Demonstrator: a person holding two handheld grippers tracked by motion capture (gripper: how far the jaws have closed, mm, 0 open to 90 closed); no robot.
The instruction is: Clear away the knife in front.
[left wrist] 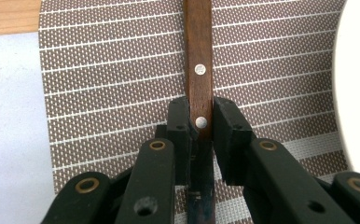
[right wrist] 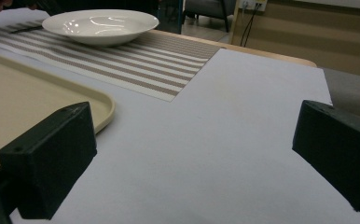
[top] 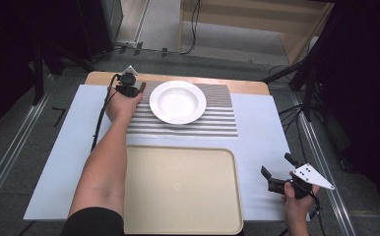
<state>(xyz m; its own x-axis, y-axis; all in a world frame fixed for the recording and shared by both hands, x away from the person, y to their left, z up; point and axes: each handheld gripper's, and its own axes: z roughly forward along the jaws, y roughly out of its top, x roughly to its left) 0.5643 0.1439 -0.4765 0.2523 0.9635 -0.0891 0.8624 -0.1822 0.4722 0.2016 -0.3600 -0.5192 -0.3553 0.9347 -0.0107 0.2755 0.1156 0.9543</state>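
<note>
Room: dark surroundings, grey floor with cables, a light wood unit beyond the table's far edge.

Table [top: 249,88]: wood top, mostly covered by a pale sheet [top: 262,128] that runs almost to the left and right edges; wood shows along the far edge. The sheet looks smooth and flat, so things would probably slide on it easily.

Beige tray [top: 183,189]: at the near edge, centre, empty, with a raised rim.

Striped placemat [top: 217,120]: brown and white weave, at the far centre of the table, just beyond the tray. The textured weave probably gives more grip than the sheet.

White plate [top: 177,102]: deep, sits on the placemat, apart from the tray. Looks ceramic, so rigid, fragile, with a slick glaze.

Knife [left wrist: 199,70]: likely the task's thing. It lies on the placemat at its far left corner, just beside the plate's left rim. Wooden handle with two metal rivets, dark blade running back under the gripper. Judged light, stiff and narrow; the handle wood is less slippery than the blade. The handle between the rivets is the sensible hold, away from the edge.

Left gripper [left wrist: 200,121]: at the far left of the placemat, jaws closed onto the knife handle at the lower rivet, one pad on each side, touching.

Right gripper [top: 277,173]: near the right edge of the table, over bare sheet, jaws spread wide, holding nothing.
</note>
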